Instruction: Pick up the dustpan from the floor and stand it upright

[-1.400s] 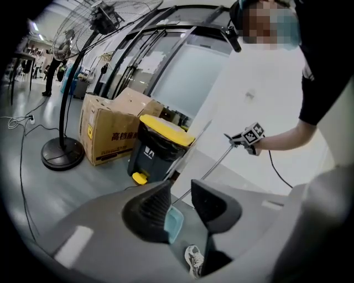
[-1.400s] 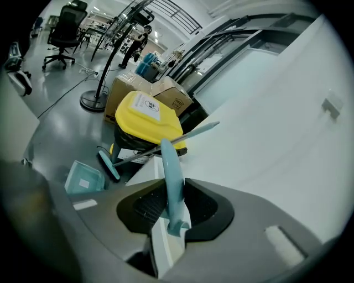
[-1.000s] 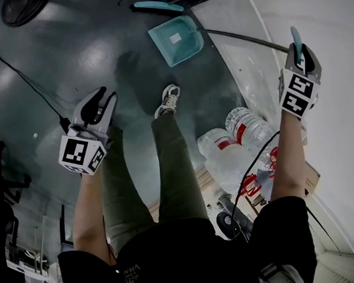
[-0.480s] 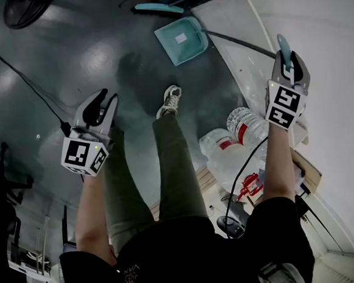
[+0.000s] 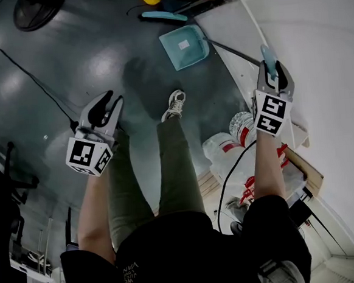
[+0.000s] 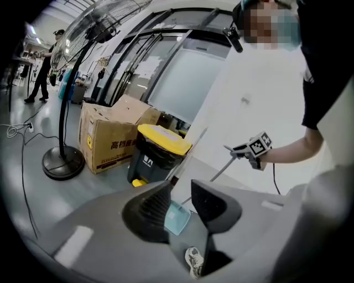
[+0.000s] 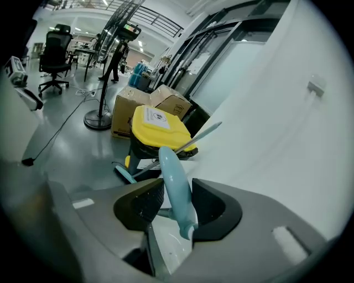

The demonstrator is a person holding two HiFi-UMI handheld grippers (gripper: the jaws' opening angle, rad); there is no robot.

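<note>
Dustpan handle [image 7: 172,168] shifted left, between just-opening jaws of right gripper [image 7: 177,190]

A yellow-lidded bin [image 6: 157,152] stands beside a cardboard box [image 6: 108,141] and fan [image 6: 63,160].

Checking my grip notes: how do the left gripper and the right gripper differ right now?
The left gripper has nothing between its jaws; the right gripper has the dustpan's teal handle between jaws that have just been opening. The left hangs over the dark floor, the right beside the white wall. Both have jaws apart.
</note>
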